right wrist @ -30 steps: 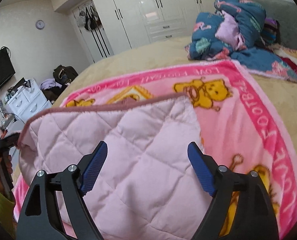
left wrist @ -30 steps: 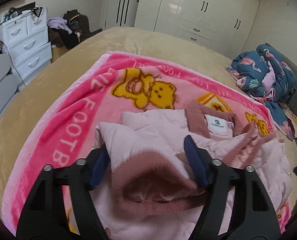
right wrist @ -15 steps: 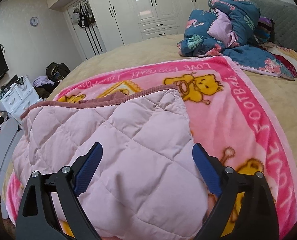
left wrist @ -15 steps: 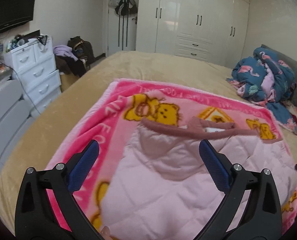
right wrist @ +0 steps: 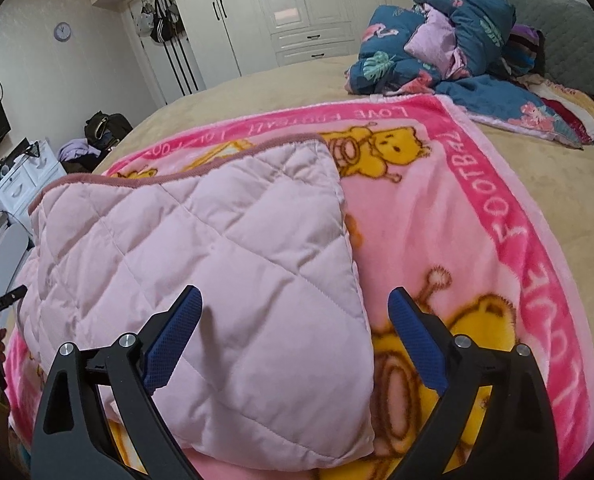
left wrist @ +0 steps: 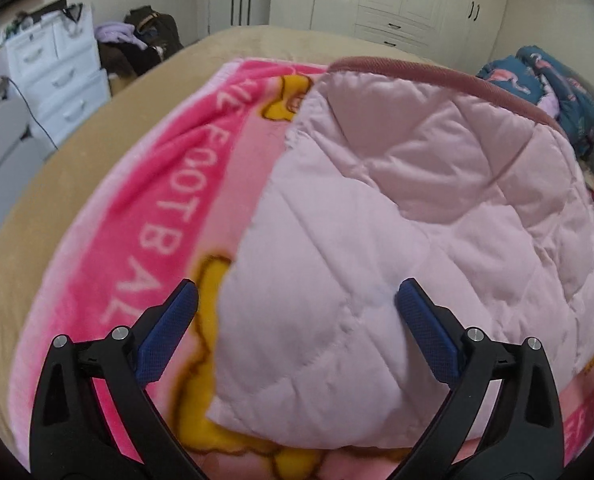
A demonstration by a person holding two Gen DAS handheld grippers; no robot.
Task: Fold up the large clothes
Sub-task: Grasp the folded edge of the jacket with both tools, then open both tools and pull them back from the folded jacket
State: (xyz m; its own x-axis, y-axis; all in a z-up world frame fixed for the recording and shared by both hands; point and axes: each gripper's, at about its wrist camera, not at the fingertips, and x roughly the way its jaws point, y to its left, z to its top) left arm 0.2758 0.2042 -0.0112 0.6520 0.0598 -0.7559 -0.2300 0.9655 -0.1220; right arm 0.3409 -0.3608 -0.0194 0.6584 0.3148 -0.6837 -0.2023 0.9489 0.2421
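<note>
The pale pink quilted padded jacket [left wrist: 397,216] lies folded on the bright pink fleece blanket printed with yellow bears and white letters [left wrist: 153,216], straight ahead of both my grippers and just below them. Its dusty-rose ribbed trim [left wrist: 417,70] runs along the far edge.

My left gripper [left wrist: 295,304] stands wide with nothing pinched; its jaws have just been opening, and the jacket's near left corner sits below the gap, the blue pads clear of the cloth. My right gripper [right wrist: 295,306] is also spread wide and holds nothing; its jaws have just been opening too, above the jacket's near right edge, with the right pad over bare blanket.

The left view shows the jacket's left edge and the white chest of drawers [left wrist: 57,80] far off to my left. The right view shows the jacket's right edge, one whole yellow bear [right wrist: 373,148] beyond it, and the heap of dark blue flower-print bedding [right wrist: 449,40] far ahead to my right, of which the left view gives only a corner. It also catches the wall clock [right wrist: 62,31] and the white wardrobe doors [right wrist: 297,0].

The tan bed cover [right wrist: 557,184] spreads around the blanket. The jacket's near fold is partly hidden behind my black gripper arms. The left view is blurred, so the blanket's lettering is hard to read there. At the right view's left rim a dark object and a bit of a hand are cut off.
</note>
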